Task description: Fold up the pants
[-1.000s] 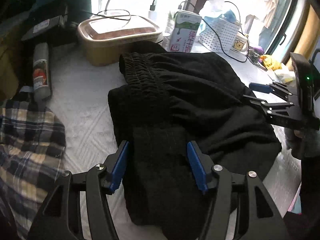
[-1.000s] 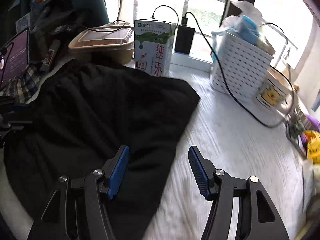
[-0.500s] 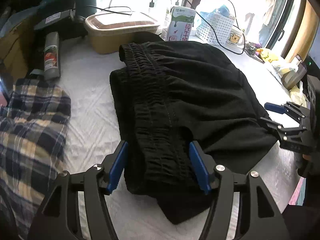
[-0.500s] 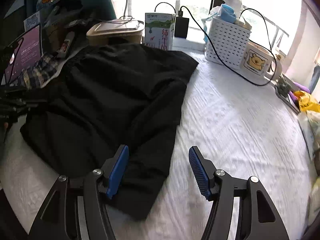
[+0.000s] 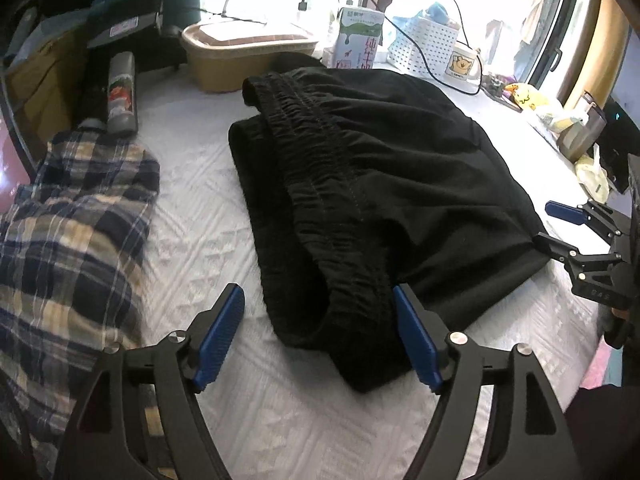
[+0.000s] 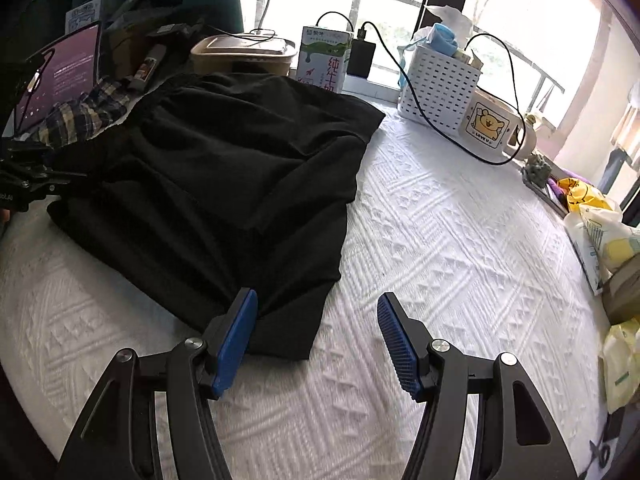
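Pants (image 5: 384, 184) folded, left hand-held gripper (image 5: 318, 336) just opening, unclamped

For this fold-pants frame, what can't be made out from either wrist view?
- Layers inside the folded black pants: both views, hidden under the top layer.
- Plaid garment: left view, cut off by the left edge.
- Person's hand on the right gripper: left view, cut off at the right edge.
- Basket contents: right view, hidden by its wall.

White quilted bed (image 6: 440, 240), perhaps, bears black pants (image 5: 380, 168).
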A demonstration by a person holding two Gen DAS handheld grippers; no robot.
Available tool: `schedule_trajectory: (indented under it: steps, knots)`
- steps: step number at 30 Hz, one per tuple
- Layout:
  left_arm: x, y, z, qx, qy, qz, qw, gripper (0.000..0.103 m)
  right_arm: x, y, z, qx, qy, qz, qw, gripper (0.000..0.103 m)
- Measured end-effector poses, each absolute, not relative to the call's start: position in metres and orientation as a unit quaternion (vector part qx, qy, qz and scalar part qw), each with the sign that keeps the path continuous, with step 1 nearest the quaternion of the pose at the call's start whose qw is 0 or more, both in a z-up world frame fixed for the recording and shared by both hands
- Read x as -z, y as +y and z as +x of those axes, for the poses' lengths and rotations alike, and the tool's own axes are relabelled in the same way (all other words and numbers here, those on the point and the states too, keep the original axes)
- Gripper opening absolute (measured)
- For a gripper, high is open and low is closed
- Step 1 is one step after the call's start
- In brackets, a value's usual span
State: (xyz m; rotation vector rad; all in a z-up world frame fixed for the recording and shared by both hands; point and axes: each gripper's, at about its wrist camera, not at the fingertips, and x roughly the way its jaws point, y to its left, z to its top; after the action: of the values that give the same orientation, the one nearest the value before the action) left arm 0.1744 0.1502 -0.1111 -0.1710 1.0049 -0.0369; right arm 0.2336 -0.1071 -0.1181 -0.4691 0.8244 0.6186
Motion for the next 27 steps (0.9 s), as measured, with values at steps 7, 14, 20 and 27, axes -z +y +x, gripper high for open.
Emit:
schedule_trajectory:
  steps: [7, 14, 20, 27]
  knots:
    - [0.078, 0.159, 0.184, 0.026, 0.463, -0.064, 0.883, 0.076, 0.107, -0.119, 0.239, -0.310, 0.427, -0.218, 0.821, 0.064]
    - [0.053, 0.172, 0.226, 0.035, 0.432, -0.064, 0.899, 0.076, 0.074, -0.102, 0.297, -0.317, 0.376, -0.172, 0.853, 0.064]
    - [0.079, 0.180, 0.284, 0.013, 0.452, -0.062, 0.890, 0.076, 0.088, -0.067, 0.367, -0.321, 0.390, -0.177, 0.844, 0.064]
    - [0.099, 0.182, 0.325, 0.012, 0.472, -0.060, 0.879, 0.076, 0.113, -0.031, 0.425, -0.319, 0.419, -0.194, 0.828, 0.065]
